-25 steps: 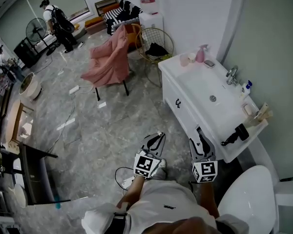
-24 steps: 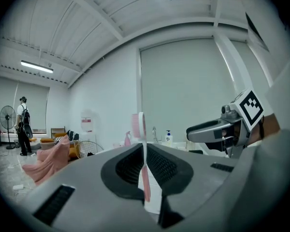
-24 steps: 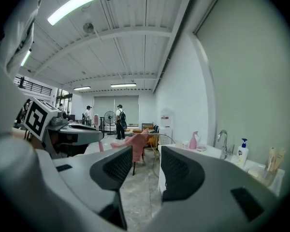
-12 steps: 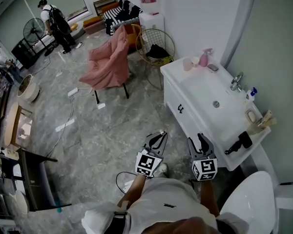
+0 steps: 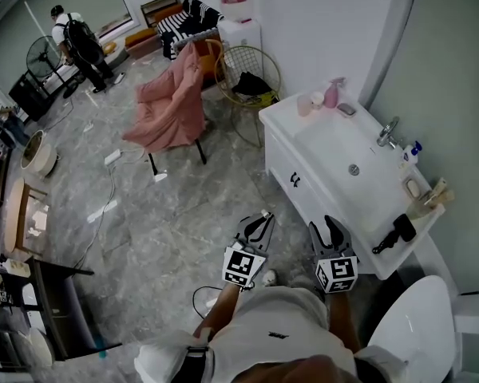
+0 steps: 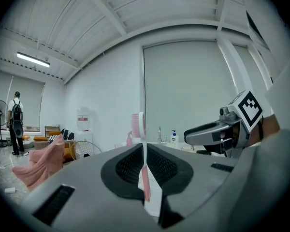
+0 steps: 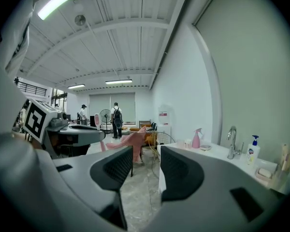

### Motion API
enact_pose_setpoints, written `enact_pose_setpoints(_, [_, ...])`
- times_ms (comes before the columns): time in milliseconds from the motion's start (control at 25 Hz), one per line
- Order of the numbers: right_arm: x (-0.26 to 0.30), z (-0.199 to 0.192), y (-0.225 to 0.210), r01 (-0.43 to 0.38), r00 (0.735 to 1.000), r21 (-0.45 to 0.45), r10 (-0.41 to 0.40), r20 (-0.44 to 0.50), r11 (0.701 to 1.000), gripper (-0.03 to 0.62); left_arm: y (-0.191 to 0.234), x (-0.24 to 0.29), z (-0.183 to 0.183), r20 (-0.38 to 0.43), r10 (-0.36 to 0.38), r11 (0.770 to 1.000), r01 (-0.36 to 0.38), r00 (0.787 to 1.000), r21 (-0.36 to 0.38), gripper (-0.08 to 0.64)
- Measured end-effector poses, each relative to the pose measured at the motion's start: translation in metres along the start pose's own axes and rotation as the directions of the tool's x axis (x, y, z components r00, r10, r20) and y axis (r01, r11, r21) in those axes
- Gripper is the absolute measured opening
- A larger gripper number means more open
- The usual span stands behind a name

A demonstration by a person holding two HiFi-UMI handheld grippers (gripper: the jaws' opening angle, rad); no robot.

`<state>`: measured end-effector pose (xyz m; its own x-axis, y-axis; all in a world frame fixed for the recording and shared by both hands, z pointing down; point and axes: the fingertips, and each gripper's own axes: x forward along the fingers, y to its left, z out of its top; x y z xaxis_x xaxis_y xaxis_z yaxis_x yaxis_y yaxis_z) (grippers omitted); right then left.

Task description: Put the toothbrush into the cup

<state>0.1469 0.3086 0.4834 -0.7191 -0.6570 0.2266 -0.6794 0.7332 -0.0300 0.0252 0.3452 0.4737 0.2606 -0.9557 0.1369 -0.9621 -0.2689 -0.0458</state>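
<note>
My left gripper [image 5: 255,228] is shut on a pink toothbrush [image 6: 144,179], which stands upright between the jaws with its bristle head [image 6: 137,124] above them. In the head view the toothbrush tip [image 5: 263,215] pokes out past the fingers. My right gripper [image 5: 332,231] hangs beside it, open and with nothing in it [image 7: 146,153]. Both hover over the floor at the near corner of the white washbasin counter [image 5: 303,146]. A small pinkish cup [image 5: 304,105] stands at the counter's far end, also seen as a cup [image 7: 187,143] in the right gripper view, well ahead of both grippers.
Beside the cup are a pink spray bottle [image 5: 330,92] and a small dish. A faucet [image 5: 387,130], soap bottle and black hair dryer [image 5: 395,231] sit on the counter's right part. A toilet [image 5: 407,325] is near right. A pink-draped chair [image 5: 168,110] and wire basket [image 5: 251,74] stand behind.
The head view has drifted a little, so the washbasin sits slightly lower right. Both grippers keep nearly the same pose, the left still holding the toothbrush.
</note>
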Motion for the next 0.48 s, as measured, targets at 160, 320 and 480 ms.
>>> enact_pose_setpoints(160, [0.009, 0.001, 0.0, 0.006, 1.0, 0.006, -0.006, -0.011, 1.0, 0.189, 0.007, 0.006, -0.004, -0.004, -0.014, 1.0, 0.014, 1.0, -0.014, 0.041])
enact_pose_setpoints(320, [0.018, 0.0, -0.002, 0.013, 1.0, 0.003, -0.013, -0.019, 1.0, 0.19, 0.015, 0.015, -0.008, -0.008, -0.022, 1.0, 0.022, 1.0, -0.019, 0.041])
enact_pose_setpoints(480, [0.027, -0.004, -0.008, 0.019, 0.999, 0.002, -0.019, -0.032, 1.0, 0.19, 0.022, 0.025, -0.006, -0.003, -0.024, 1.0, 0.024, 1.0, -0.017, 0.041])
